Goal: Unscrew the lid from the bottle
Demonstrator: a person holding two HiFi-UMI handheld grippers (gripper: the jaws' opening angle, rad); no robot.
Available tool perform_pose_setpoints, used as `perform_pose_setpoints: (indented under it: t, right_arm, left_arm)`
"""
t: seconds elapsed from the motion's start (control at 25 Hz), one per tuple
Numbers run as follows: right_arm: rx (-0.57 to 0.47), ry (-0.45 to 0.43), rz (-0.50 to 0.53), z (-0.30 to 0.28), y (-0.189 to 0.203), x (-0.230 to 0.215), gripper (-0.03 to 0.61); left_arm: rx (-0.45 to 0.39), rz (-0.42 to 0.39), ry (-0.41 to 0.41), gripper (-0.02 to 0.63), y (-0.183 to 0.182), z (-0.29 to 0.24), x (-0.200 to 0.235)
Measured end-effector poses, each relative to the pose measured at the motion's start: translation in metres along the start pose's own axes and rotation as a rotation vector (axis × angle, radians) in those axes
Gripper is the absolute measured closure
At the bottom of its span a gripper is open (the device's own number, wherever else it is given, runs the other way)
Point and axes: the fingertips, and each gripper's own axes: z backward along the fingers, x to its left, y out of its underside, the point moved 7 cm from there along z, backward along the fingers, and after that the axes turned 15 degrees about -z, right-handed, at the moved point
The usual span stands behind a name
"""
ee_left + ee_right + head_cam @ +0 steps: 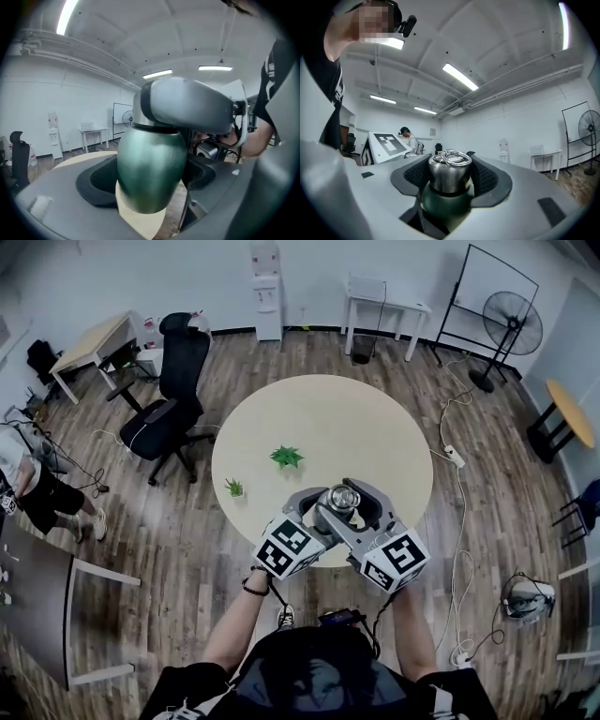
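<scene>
Left arm: bare forearm reaching forward from the lower left, with a dark band at the wrist; its gripper tips slightly downward.
Left gripper: jaws closed on the bottle's body, one dark pad against each side.
Bottle: upright between the left jaws. The body is matt green and rounded, narrowing to a steel collar, and its base shows below the pads.
Table: round and pale, its near edge under the jaws.
Lid: above the left jaws and between the right jaws. It is a brushed steel cylinder seated on the neck, with a wire ring lying on top.
Right gripper: held level, jaws closed round the lid, ribbed pads against both sides.
Right arm: forearm coming in from the lower right.
Hard to make out: the left gripper view has the lid covered by the right gripper's grey jaw. The head view shows only the bottle's shiny top between the grippers. Whether the base rests on the table cannot be told.
</scene>
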Motion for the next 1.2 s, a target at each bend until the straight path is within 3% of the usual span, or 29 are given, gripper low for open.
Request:
perform_pose_setpoints:
  t: [0.12,0.28,0.36,0.44,0.56,0.68,0.96,1.08,1.2]
  right_arm:
    - [0.035,-0.128,0.042,0.001,-0.007,0.007,0.311]
    - [0.073,-0.361,0.091,0.002,-0.021,0.020,0.311]
    - [0.098,-0.467,0.079,0.004,-0.026,0.025,0.311]
    - [0.111,-0.507,0.042,0.004,-0.025,0.027,0.311]
    - [0.097,-0.400,0.010,-0.002,-0.016,0.016,0.303]
    - [0.075,-0.253,0.013,-0.013,-0.005,0.007,0.255]
    - [0.029,0.025,-0.026,-0.020,0.017,-0.008,0.277]
    - [0.037,0.026,-0.008,-0.021,0.020,-0.009,0.305]
    - [0.052,-0.096,0.013,-0.019,0.014,-0.002,0.307]
  left_arm:
    - [-0.051,-0.012,0.097,0.224,-0.003,0.008,0.000]
    - [-0.122,-0.068,0.269,0.224,-0.013,0.022,-0.002]
    - [-0.146,-0.102,0.358,0.224,-0.015,0.028,-0.005]
    - [-0.153,-0.116,0.398,0.224,-0.014,0.031,-0.005]
    - [-0.160,-0.062,0.345,0.225,-0.006,0.025,0.000]
    - [-0.160,0.011,0.231,0.225,0.007,0.018,0.010]
    - [-0.027,0.060,-0.041,0.225,0.032,-0.001,0.018]
    - [-0.020,0.065,-0.059,0.225,0.033,-0.002,0.018]
    - [-0.055,0.035,0.019,0.225,0.028,0.008,0.016]
